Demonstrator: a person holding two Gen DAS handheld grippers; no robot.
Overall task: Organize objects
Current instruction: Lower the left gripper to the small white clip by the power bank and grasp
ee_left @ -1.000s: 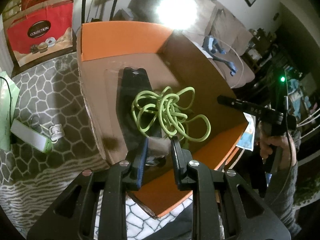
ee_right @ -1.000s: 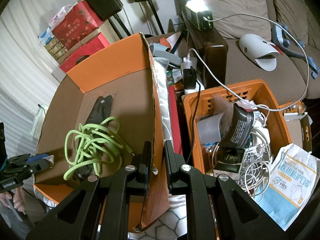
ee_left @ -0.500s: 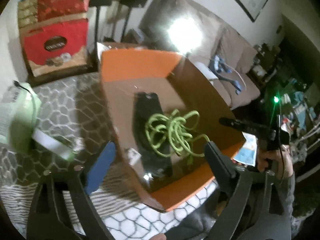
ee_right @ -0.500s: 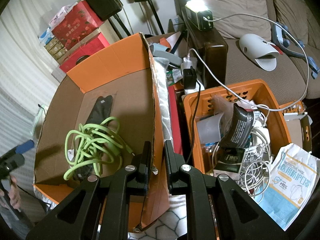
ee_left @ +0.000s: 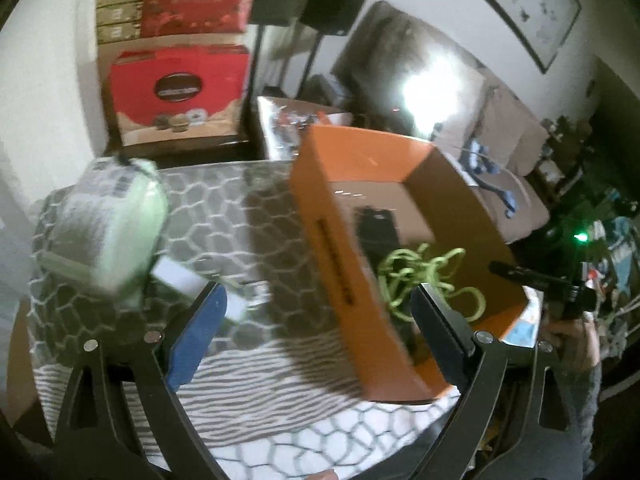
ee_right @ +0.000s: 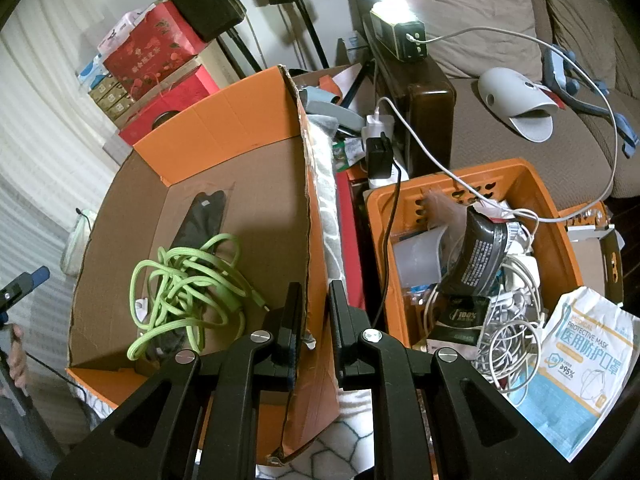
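Orange cardboard box (ee_left: 340, 264) lies right of the left gripper (ee_left: 316, 320), whose jaws gape with nothing between them; ahead and left, nearer this claw, a small white item (ee_left: 178, 278) rests on the rug; the right gripper (ee_right: 311, 312) pinches the box wall.

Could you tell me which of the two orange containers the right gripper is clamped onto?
The cardboard box holding the green cord: the right gripper pinches its wall. The plastic basket of cables stands beside it, ungripped.
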